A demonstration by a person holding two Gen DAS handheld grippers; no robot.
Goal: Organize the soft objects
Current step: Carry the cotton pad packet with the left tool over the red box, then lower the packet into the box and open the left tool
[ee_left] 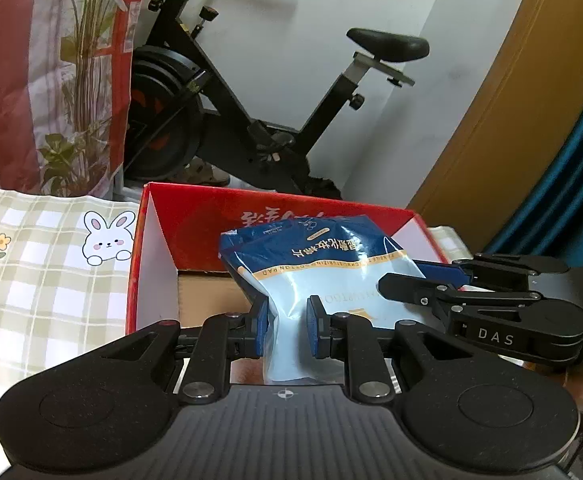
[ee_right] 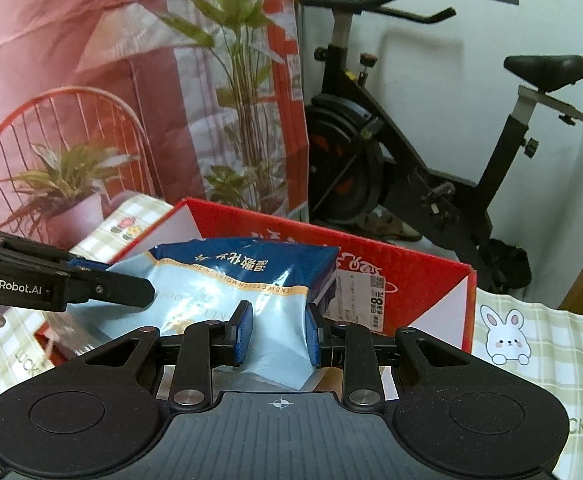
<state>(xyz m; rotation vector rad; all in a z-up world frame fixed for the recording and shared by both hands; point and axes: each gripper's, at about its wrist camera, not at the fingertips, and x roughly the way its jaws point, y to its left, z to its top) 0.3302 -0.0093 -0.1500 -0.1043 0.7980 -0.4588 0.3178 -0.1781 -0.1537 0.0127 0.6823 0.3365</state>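
- Bedroom-ish bg: exercise bike (ee_left: 259, 92) against white wall, printed curtain (ee_left: 47, 72) w/ plants, checked cloth (ee_left: 31, 280) w/ bunny print as work surface.
- Red box (ee_left: 195, 216) sits open on the cloth, cardboard floor visible inside, mostly empty from what shows.
- Blue pouch (ee_left: 323, 264) (cotton pads, going by the print) held up over the near edge of the box, top end leaning into the opening.
- Left gripper (ee_left: 287, 330): blue pads clamped on the pouch's lower end, film pinched into a narrow waist between them.
- Right gripper (ee_right: 277, 336): also clamped on the pouch, on its pale lower part; film creased where squeezed.
- Both tongs grip the same pouch side by side; each shows in the other's cam.
- Handling: looks light, soft, squashy; glossy film prob slippery, so bunched film could slide out of a loose pinch. Not fragile.
- Best hold: sealed edge or low body, as now; two-point grip keeps it from flopping.
- Can't tell if the pouch bottom touches box rim; hidden behind gripper bodies.
- Step judged: lowering pouch into box, not yet released.
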